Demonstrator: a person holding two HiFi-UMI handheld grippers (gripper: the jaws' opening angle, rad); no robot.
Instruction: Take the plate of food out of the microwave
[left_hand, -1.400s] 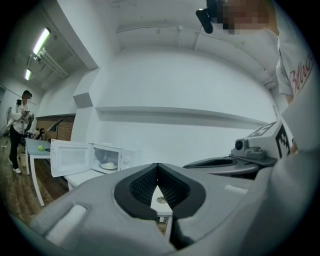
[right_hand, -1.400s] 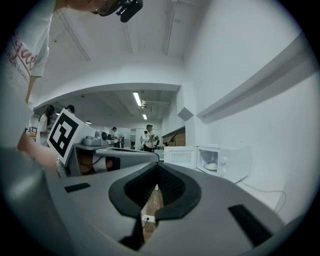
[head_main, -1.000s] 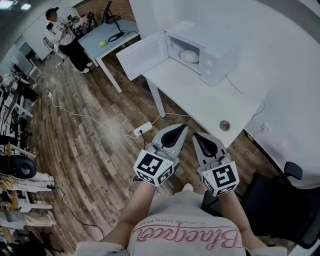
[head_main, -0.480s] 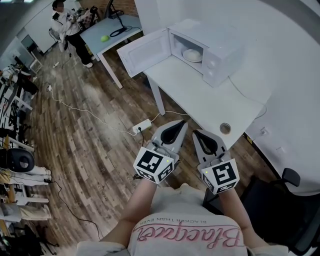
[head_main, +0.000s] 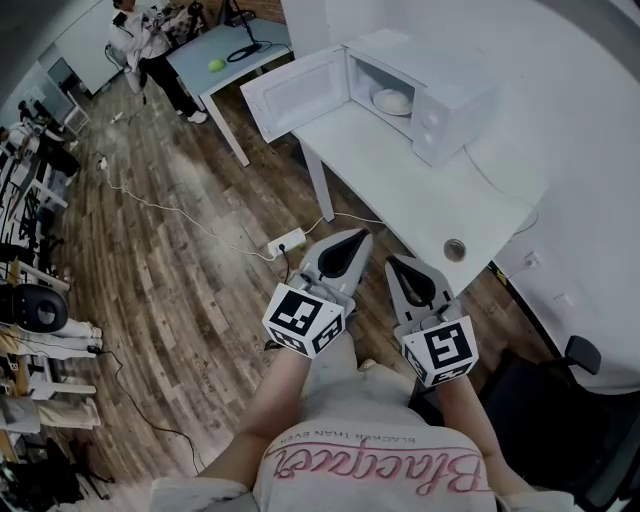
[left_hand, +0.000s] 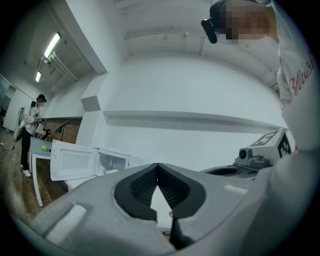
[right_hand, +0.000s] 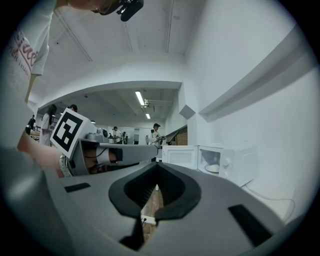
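Observation:
A white microwave (head_main: 432, 88) stands at the far end of a white table (head_main: 420, 200), its door (head_main: 295, 95) swung wide to the left. Inside it sits a white plate with a pale mound of food (head_main: 392, 100); the right gripper view shows this plate of food (right_hand: 212, 168) too. Both grippers are held side by side close to my body, well short of the microwave. My left gripper (head_main: 350, 243) is shut with nothing in it, tips meeting (left_hand: 158, 165). My right gripper (head_main: 401, 270) is shut and empty as well (right_hand: 157, 164).
A round cable hole (head_main: 455, 249) is set in the table's near end. A power strip (head_main: 285, 243) and its cable lie on the wooden floor. Further back a person (head_main: 150, 35) stands by a second table with a green ball (head_main: 216, 65). A black chair (head_main: 560, 400) is at the right.
Both grippers keep their places and stay shut. The head view has shifted a little, so the microwave sits slightly higher and further right in it.

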